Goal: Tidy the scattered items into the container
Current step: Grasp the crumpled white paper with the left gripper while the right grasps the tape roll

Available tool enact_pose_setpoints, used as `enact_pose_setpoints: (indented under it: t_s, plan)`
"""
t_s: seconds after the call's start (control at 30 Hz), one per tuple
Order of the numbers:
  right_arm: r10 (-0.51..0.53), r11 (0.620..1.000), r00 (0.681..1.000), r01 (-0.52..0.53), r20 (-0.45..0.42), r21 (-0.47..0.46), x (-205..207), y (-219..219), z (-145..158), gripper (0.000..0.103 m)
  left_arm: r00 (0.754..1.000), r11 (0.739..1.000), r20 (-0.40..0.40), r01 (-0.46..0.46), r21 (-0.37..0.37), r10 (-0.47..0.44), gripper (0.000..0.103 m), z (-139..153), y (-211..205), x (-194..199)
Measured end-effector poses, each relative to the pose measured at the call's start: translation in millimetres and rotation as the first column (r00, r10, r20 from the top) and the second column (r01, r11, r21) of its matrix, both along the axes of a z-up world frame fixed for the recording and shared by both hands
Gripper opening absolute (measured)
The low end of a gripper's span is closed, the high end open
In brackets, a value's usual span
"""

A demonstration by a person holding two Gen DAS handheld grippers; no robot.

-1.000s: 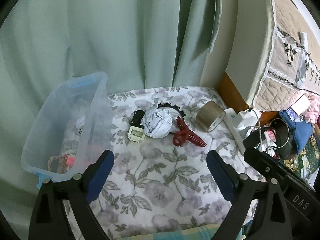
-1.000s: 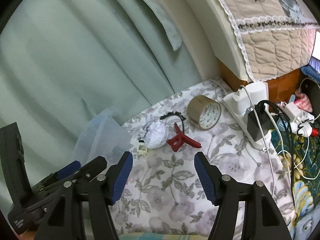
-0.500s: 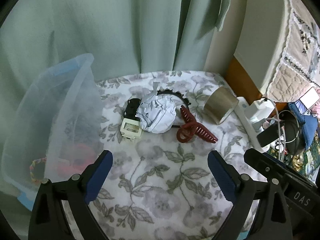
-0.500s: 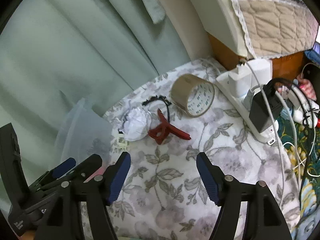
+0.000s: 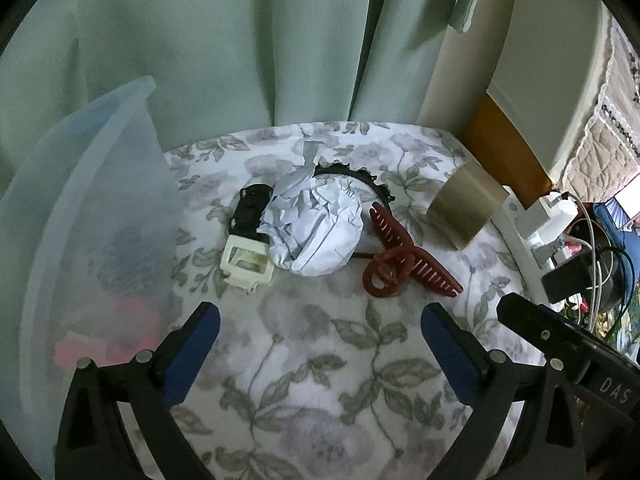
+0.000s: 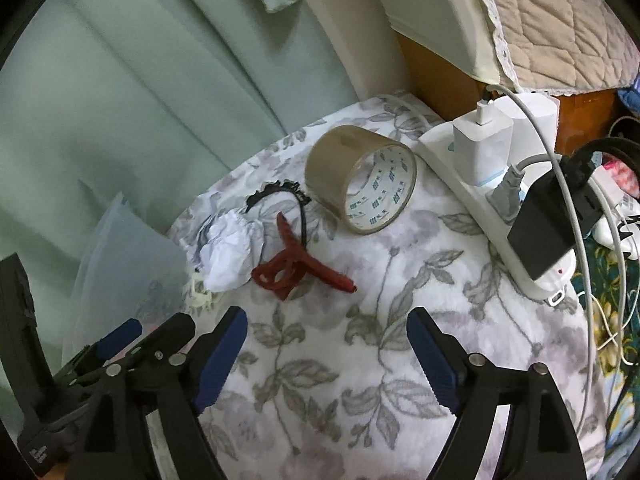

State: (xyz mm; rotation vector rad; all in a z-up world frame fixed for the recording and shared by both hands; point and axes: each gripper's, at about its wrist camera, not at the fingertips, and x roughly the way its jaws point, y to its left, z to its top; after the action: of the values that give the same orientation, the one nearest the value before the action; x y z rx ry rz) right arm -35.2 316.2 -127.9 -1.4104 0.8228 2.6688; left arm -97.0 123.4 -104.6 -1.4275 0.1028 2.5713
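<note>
On the floral cloth (image 5: 320,360) lie a crumpled white paper ball (image 5: 316,232), a cream hair clip (image 5: 246,266), a black clip (image 5: 250,208), a black headband (image 5: 360,178), a red claw clip (image 5: 404,264) and a brown tape roll (image 5: 466,208). The clear plastic bin (image 5: 80,240) stands at the left, holding pink items. My left gripper (image 5: 320,324) hangs above the cloth short of the pile, its jaws opening with nothing between them. My right gripper (image 6: 326,328) is near the red claw clip (image 6: 296,268) and tape roll (image 6: 360,184), its jaws opening, also empty.
A white power strip (image 6: 480,196) with chargers and cables lies along the right edge of the cloth. Green curtains (image 5: 240,60) hang behind. A quilted cover (image 6: 560,20) drapes over furniture at the upper right. More clutter sits at the far right.
Both grippers have come down and closer to the pile, so the items look larger. The right gripper's jaws have spread noticeably wider; the left jaws widened slightly.
</note>
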Motion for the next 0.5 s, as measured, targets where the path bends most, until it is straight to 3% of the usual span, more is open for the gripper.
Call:
enact_pose_setpoints:
  t_s: [0.5]
  plan:
    - [0.014, 1.000, 1.000, -0.014, 0.005, 0.017, -49, 5, -24, 0.085, 1.000, 1.000, -0.022, -0.020, 0.000, 0.020, 0.101, -27, -5, -48]
